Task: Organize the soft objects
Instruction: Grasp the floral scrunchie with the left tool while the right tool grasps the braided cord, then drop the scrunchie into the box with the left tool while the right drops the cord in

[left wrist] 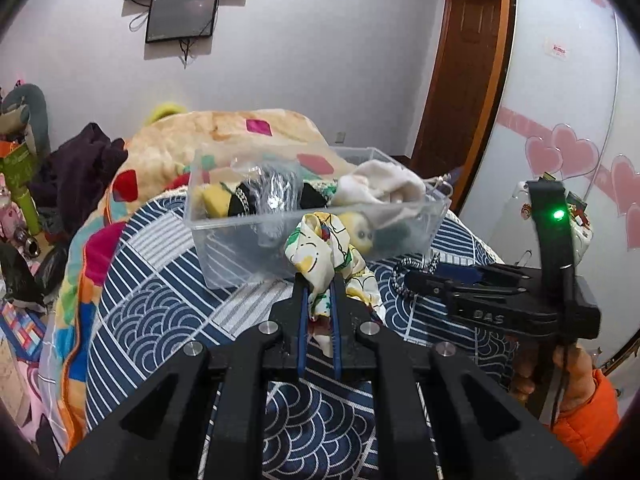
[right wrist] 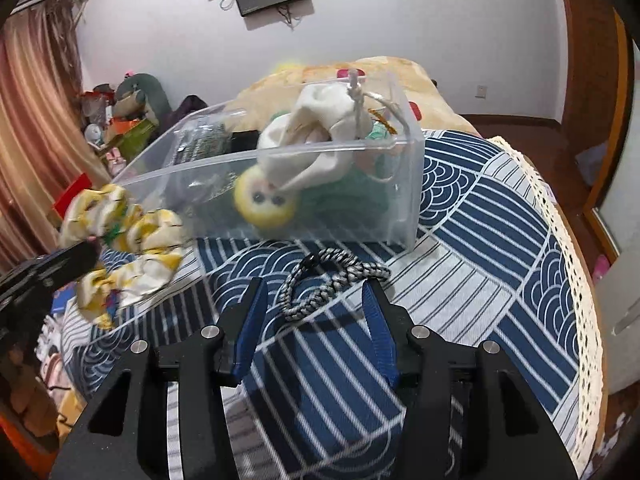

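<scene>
My left gripper (left wrist: 319, 284) is shut on a white cloth with a yellow and green print (left wrist: 316, 252), held above the bedspread just in front of a clear plastic bin (left wrist: 224, 252). In the right wrist view the cloth (right wrist: 128, 236) hangs from the left gripper (right wrist: 80, 260) at the bin's (right wrist: 400, 200) left end. The bin holds a yellow-faced doll (right wrist: 264, 202), a cream drawstring bag (right wrist: 320, 120) and other soft items. My right gripper (right wrist: 316, 286) is open, and a black-and-white braided cord (right wrist: 332, 280) lies on the bed between its fingertips, untouched by the pads. The right gripper (left wrist: 416, 280) also shows beside the cord (left wrist: 402, 280).
The bin rests on a blue-and-white patterned bedspread (right wrist: 480, 260) with a lace edge (right wrist: 560, 240) at the right. An orange blanket heap (left wrist: 240, 128) lies behind the bin. A hand in an orange sleeve (left wrist: 580, 400) holds the right gripper. Clutter fills the floor at left (left wrist: 24, 184).
</scene>
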Demonstrator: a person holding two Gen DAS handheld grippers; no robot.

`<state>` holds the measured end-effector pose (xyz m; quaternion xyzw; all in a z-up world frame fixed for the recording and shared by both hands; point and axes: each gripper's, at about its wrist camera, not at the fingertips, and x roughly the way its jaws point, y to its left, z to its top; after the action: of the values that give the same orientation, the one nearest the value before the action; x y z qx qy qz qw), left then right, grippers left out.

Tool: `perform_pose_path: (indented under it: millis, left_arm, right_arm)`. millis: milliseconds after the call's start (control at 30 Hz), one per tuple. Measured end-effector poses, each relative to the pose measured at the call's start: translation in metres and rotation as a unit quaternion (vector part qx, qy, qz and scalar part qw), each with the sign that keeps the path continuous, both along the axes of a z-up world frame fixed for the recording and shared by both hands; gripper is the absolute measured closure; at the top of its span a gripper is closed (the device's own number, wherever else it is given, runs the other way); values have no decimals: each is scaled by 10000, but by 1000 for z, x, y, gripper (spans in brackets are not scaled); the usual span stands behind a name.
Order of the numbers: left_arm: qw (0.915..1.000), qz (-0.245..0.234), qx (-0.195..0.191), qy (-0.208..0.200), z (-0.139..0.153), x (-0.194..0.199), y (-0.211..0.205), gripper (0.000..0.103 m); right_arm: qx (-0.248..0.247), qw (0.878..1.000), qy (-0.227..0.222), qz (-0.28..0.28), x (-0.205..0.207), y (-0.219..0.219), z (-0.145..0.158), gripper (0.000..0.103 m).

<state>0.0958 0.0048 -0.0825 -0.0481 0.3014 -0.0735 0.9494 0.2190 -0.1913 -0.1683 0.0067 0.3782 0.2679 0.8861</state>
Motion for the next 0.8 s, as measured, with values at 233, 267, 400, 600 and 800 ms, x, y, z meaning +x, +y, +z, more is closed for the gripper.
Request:
perform_pose_path:
  millis: [233, 267, 400, 600, 800]
  left_arm:
    - [9996, 98, 38, -275, 19, -2, 6, 94]
    - [9994, 116, 56, -313, 22, -1, 7, 94]
    - [9986, 210, 122, -464, 34, 3, 14, 94]
    - [9966, 390, 196, -695, 53, 17, 25, 94]
    - [9952, 481, 206, -826, 62, 35, 31, 94]
  right_arm:
    - [-235, 9997, -103, -21, -3, 9, -3, 93]
    - [-235, 9995, -190, -13, -8, 9, -1, 94]
    - [-108, 9989, -435, 112, -18, 9, 16, 95]
    - [36, 9950, -970, 244, -33, 15, 50, 95]
    - [170, 9890, -1423, 374, -23, 31, 78, 95]
